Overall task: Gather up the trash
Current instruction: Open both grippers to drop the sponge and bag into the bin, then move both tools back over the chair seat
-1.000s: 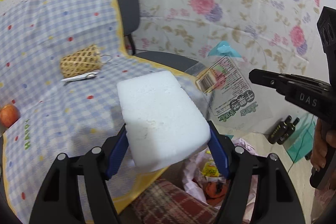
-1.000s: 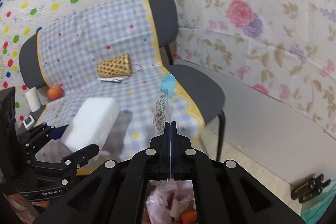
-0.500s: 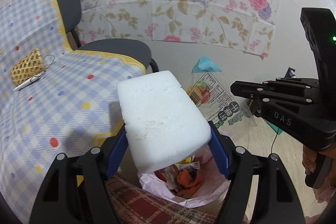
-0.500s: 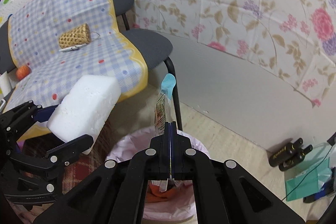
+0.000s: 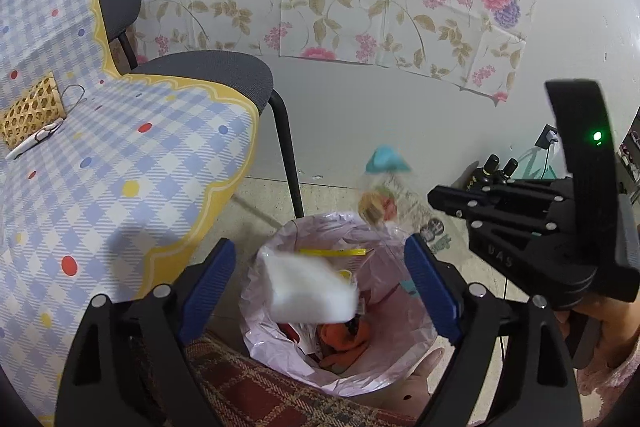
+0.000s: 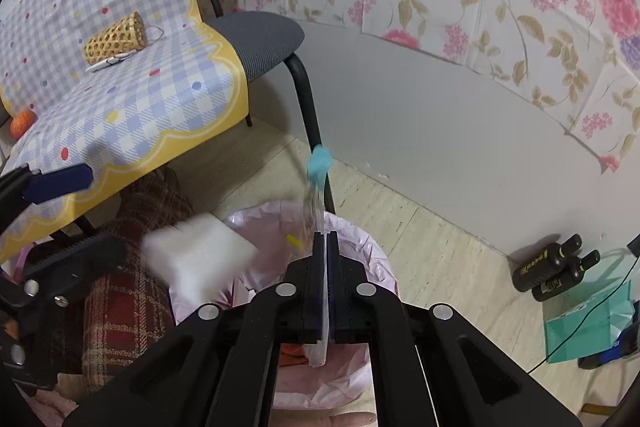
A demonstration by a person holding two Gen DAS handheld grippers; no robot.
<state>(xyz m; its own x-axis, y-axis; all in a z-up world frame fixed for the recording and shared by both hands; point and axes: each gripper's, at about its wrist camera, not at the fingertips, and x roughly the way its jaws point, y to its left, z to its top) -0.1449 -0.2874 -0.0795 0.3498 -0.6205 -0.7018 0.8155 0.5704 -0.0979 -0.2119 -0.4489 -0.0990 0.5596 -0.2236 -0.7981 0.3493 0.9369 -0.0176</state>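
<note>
A white foam block (image 5: 312, 287) is in the air, blurred, falling into the trash bin with a pink liner (image 5: 408, 367); it also shows in the right wrist view (image 6: 200, 259). My left gripper (image 5: 320, 279) is open and empty above the bin. My right gripper (image 6: 326, 267) is shut on a clear plastic wrapper with a teal top (image 6: 318, 179), held over the bin (image 6: 372, 259). The wrapper shows blurred in the left wrist view (image 5: 384, 187), right of the bin's far rim.
A chair draped in a blue checked cloth (image 5: 120, 155) stands left of the bin, with a woven basket (image 5: 32, 111) on it. Two dark bottles (image 6: 556, 267) and a teal bag (image 6: 588, 327) stand on the floor at right. A plaid cloth (image 6: 128, 291) lies beside the bin.
My left gripper opened and let go of the foam block, which now drops into the bin. Both grippers moved further over the bin. The right gripper still holds the wrapper.
</note>
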